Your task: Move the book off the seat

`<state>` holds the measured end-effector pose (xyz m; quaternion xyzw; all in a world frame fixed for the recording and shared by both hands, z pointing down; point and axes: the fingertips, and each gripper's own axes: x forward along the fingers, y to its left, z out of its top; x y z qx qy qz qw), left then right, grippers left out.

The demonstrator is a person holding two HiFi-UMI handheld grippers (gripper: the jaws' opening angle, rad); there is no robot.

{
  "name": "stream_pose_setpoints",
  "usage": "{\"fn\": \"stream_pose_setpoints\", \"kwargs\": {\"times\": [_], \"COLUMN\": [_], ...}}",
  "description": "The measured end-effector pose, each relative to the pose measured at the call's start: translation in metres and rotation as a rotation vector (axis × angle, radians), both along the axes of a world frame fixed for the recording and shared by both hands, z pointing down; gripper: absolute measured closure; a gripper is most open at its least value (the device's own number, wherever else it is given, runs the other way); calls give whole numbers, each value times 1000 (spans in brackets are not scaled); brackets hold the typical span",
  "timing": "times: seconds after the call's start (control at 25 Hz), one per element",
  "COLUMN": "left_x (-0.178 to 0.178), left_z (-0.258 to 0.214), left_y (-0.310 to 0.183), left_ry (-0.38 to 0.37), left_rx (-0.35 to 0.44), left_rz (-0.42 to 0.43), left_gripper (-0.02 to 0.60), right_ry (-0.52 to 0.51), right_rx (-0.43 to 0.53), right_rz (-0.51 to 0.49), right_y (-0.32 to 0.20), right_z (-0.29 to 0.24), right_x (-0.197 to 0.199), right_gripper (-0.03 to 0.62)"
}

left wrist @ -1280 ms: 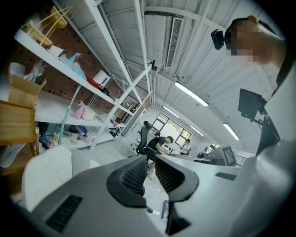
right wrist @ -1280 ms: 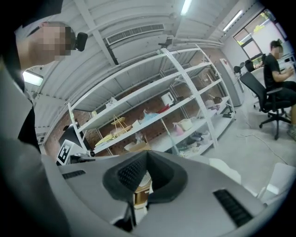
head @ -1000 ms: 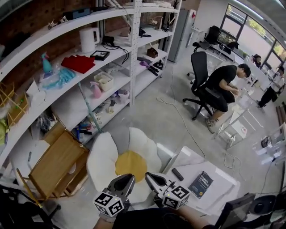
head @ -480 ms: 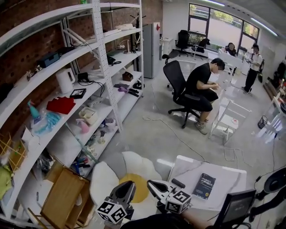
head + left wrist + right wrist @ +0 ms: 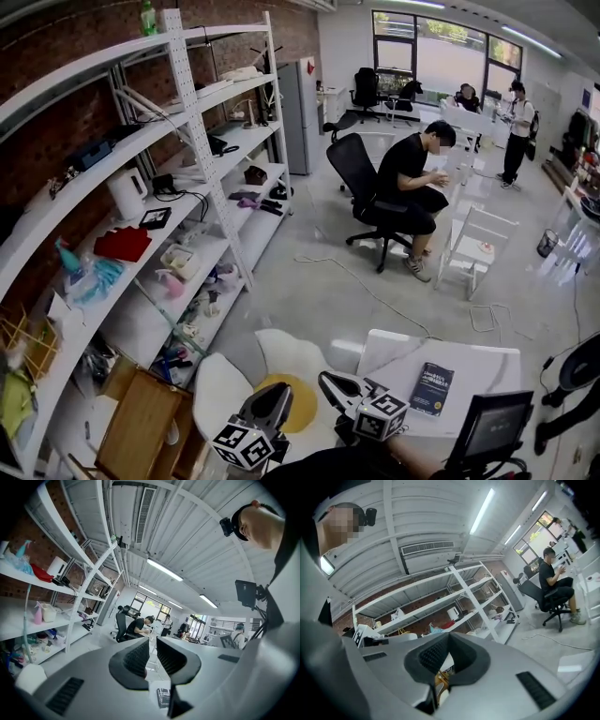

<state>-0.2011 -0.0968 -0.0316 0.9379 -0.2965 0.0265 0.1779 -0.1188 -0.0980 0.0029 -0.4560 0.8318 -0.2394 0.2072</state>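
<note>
Already lying where wanted

Flat on the white worktop (image 5: pixel 469 361), the dark-covered book (image 5: pixel 431 388) is resting well apart from the white, yellow-centred flower-shaped seat (image 5: pixel 217 394). Both tools are carrying nothing: the left gripper (image 5: pixel 278 397) with jaws slightly parted, the right gripper (image 5: pixel 330 382) with jaws closed. Keeping them clear of the book seems wisest.

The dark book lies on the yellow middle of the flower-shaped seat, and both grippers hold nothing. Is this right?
Not quite: the book lies on the white table beside the flower-shaped seat, not on its yellow middle, as the head view shows. The left gripper and the right gripper do hold nothing.
</note>
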Motion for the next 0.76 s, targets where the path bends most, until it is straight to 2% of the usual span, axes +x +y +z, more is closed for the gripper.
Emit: {"fn": "stream_pose_setpoints", "kwargs": {"times": [0.24, 0.52, 0.76], "left_x": [-6, -12, -13], "left_z": [-10, -12, -9], "left_y": [0, 4, 14], "left_ry": [11, 21, 22], "left_rx": [18, -1, -3], "left_rz": [-8, -30, -30], "left_gripper": [529, 529, 529], "right_ry": [39, 59, 44], "right_rx": [7, 6, 7], "right_rz": [2, -14, -19], "right_y": [0, 6, 13], "right_z": [-1, -4, -1], "right_x": [-3, -8, -8], "right_gripper": [580, 580, 580]}}
